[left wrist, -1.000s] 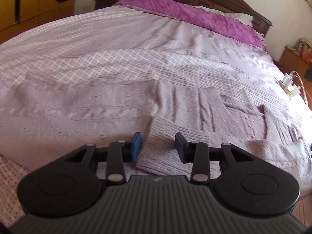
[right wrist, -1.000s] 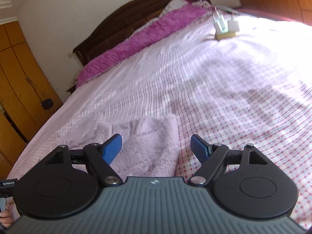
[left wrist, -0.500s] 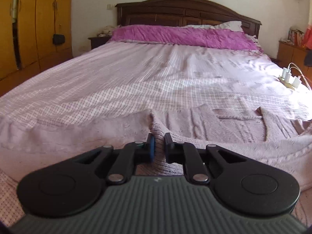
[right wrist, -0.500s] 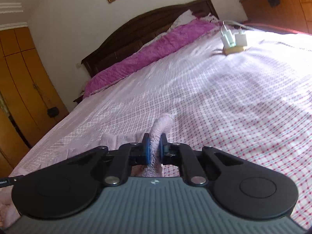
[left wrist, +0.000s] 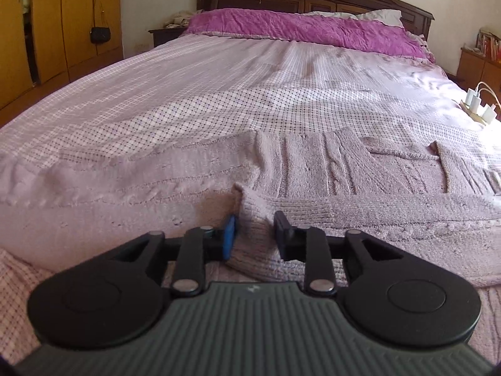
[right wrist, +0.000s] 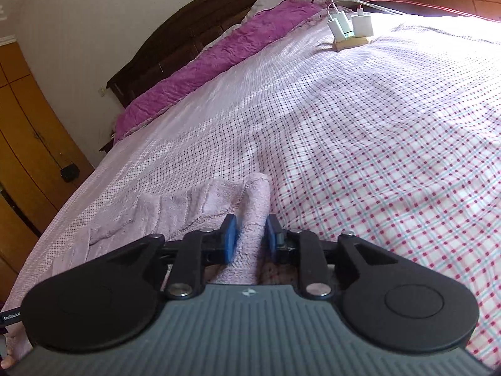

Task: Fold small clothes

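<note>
Left wrist view: the pink sweater [left wrist: 328, 172] lies spread on the checked bedsheet [left wrist: 219, 94], its folded hem bunched between the left gripper [left wrist: 255, 235] jaws, which stand parted around it. In the right wrist view, the right gripper [right wrist: 249, 238] has its jaws slightly spread around a raised fold of the sweater [right wrist: 175, 210]. Chargers [right wrist: 347, 26] sit well apart.
</note>
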The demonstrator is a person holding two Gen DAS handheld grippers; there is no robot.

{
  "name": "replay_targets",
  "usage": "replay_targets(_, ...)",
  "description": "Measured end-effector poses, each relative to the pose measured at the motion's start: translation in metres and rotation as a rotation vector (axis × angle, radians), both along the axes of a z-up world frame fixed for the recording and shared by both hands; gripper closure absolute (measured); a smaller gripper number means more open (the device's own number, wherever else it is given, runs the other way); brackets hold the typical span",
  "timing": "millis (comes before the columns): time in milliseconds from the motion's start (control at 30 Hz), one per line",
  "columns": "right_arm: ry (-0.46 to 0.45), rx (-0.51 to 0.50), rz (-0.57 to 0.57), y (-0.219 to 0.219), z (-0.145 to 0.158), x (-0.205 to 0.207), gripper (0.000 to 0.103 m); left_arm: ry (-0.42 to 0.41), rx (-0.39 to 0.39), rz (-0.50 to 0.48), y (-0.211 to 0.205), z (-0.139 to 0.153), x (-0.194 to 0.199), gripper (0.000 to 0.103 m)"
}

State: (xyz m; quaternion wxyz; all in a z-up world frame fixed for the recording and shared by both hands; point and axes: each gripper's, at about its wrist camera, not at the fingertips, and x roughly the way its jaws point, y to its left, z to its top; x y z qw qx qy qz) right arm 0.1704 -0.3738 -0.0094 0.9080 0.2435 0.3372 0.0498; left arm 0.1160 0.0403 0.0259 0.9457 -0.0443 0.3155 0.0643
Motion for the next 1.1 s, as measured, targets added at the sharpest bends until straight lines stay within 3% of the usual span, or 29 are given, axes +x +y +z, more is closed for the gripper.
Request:
replay_targets(67, -0.020, -0.021, -0.004, 0.000, 0.012, -0.012, 0.053, 0.000, 0.003, -0.002, 0.002, 0.005, -0.008, 0.066)
replay_targets(167, -0.030, -0.029, 0.020, 0.002, 0.031, -0.031, 0.047, -0.002, -0.003, -0.003, 0.006, 0.016, -0.023, 0.065)
replay_targets(533, -0.065, 0.012, 0.180, 0.058, 0.095, -0.107, 0.038, -0.031, 0.022, 0.112, 0.068, 0.071, -0.062, 0.065)
replay_targets(800, -0.019, 0.027, 0.261, 0.106, 0.101, -0.146, 0.037, -0.028, 0.009, 0.259, 0.155, 0.087, -0.075, 0.064)
replay_targets(933, 0.027, 0.016, 0.268, 0.119, 0.094, -0.159, 0.037, -0.004, 0.007, 0.327, 0.196, 0.076, -0.072, 0.039)
replay_targets(1100, 0.063, -0.007, 0.258, 0.128, 0.088, -0.167, 0.037, 0.033, -0.006, 0.399, 0.237, 0.055, -0.064, 0.036)
